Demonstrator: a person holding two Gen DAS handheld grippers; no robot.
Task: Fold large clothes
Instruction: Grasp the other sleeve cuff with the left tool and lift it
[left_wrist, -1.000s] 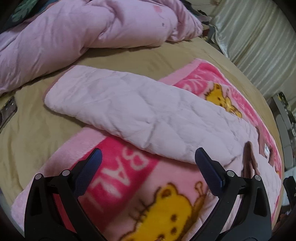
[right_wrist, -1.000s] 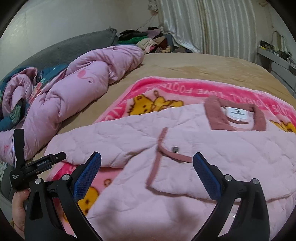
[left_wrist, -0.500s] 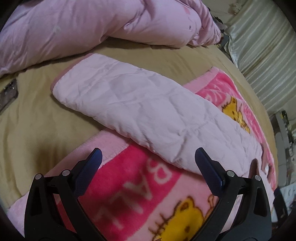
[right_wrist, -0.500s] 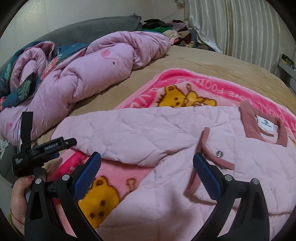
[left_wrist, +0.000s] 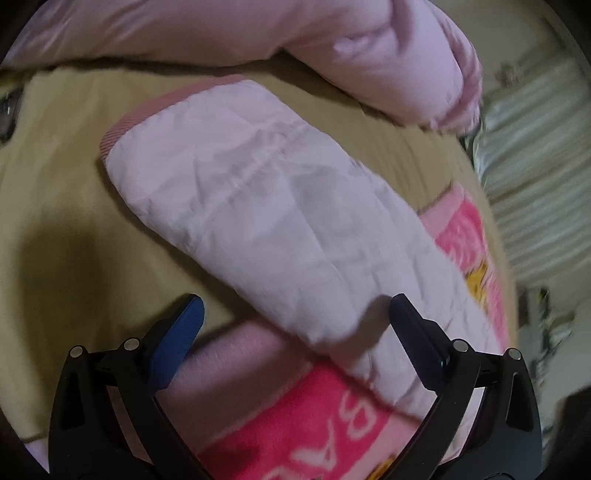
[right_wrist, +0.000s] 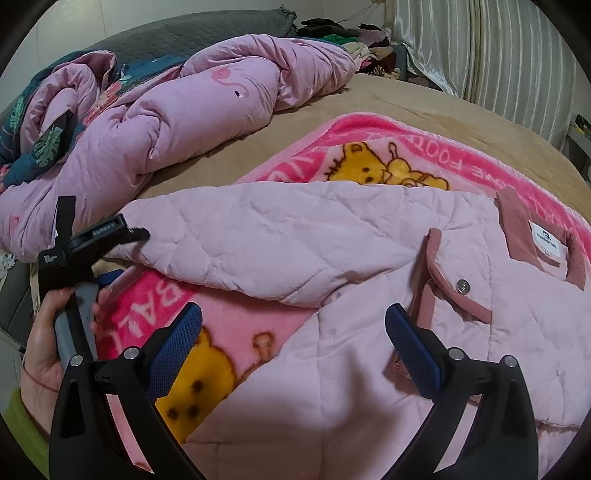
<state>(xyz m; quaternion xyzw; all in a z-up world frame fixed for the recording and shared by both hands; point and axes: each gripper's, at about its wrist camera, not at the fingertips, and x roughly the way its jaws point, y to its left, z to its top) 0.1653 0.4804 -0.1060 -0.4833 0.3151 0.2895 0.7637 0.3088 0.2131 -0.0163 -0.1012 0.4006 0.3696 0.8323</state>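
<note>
Quilted pink jacket sleeve (left_wrist: 280, 229) lies spread across the bed's tan sheet (left_wrist: 66, 229) and the cartoon blanket (left_wrist: 314, 417) in your left wrist view, cuff toward the duvet (left_wrist: 258, 33). Your left gripper (left_wrist: 295, 317) hangs wide and empty over the sleeve's near edge; pinch too deep and you may catch the blanket too.

From the right wrist, the jacket (right_wrist: 369, 369) lies open on the blanket, collar (right_wrist: 517, 229) toward the bed's far right. Your right gripper (right_wrist: 293, 328) is wide, holding nothing; lifting one layer could drag the body askew.
</note>
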